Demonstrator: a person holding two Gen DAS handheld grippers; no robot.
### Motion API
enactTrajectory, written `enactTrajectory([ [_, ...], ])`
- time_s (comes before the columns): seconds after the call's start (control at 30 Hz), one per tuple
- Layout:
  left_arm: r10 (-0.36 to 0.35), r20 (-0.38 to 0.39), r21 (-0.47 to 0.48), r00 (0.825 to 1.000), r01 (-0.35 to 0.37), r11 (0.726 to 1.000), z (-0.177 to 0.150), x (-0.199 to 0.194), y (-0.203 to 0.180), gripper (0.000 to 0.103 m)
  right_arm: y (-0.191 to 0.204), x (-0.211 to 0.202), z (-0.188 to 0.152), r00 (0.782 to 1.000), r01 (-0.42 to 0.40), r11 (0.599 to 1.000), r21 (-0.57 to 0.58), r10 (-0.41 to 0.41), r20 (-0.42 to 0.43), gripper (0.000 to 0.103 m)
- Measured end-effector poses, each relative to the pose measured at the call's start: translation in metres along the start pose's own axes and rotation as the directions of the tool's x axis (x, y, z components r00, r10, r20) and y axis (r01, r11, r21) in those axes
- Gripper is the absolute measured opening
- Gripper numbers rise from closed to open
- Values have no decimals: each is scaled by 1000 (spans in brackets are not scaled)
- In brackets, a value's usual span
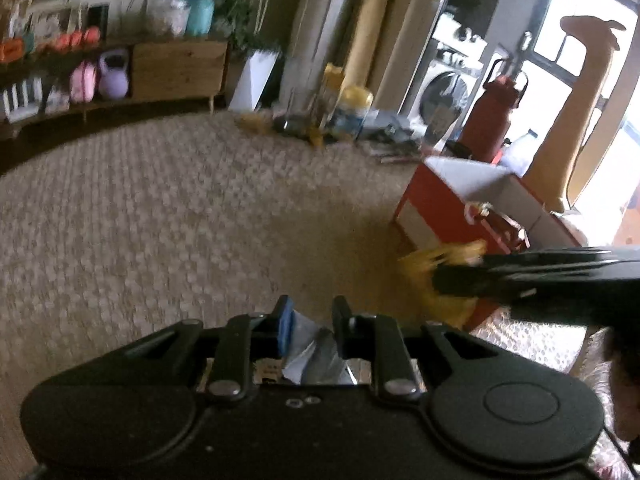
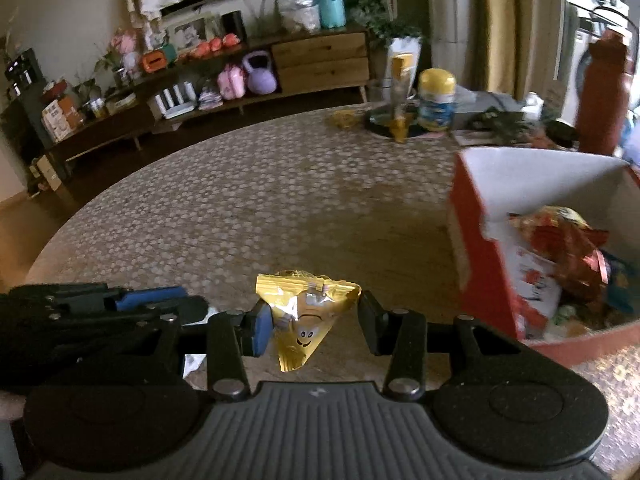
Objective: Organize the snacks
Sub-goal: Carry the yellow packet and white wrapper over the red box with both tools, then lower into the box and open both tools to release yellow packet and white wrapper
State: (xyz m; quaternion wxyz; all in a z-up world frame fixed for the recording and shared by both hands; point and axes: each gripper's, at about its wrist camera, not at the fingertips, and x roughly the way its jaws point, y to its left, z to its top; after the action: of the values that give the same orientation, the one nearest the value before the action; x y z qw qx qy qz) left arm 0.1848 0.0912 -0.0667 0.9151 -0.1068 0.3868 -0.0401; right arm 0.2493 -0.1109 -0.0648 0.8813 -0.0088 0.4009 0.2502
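The right claw (image 2: 310, 320) pinches a gold triangular snack packet (image 2: 306, 312) by its crinkly foil body: light, soft, slippery, best held at a crimped seam. The left claw (image 1: 310, 330) is pressed together on a silvery wrapper (image 1: 310, 354). The red box (image 2: 480, 264) lies right of both.

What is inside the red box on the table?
The red box holds several crumpled snack packets, red and orange on top. Whatever lies beneath them is covered.
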Motion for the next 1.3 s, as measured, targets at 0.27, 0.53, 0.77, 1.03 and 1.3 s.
enactTrajectory([
  [0.27,-13,17,20,1000,13,1000,7,-13,-19,16,-40,-30,-9,999,28,999,36,-29,31,43],
  [0.53,-68,43,109,997,63,992,24,-25,-73,16,-72,-58,-5,996,59,997,58,-63,68,43],
  [0.77,-127,50,188,991,116,975,44,-19,-125,16,-106,-76,1,989,99,992,85,-107,100,43],
  [1.03,-192,81,266,978,164,950,75,-6,-184,16,-162,-86,10,975,166,975,145,-184,121,43],
  [1.3,-223,63,309,973,193,931,89,31,-232,16,-220,-77,17,959,238,945,226,-265,98,43],
])
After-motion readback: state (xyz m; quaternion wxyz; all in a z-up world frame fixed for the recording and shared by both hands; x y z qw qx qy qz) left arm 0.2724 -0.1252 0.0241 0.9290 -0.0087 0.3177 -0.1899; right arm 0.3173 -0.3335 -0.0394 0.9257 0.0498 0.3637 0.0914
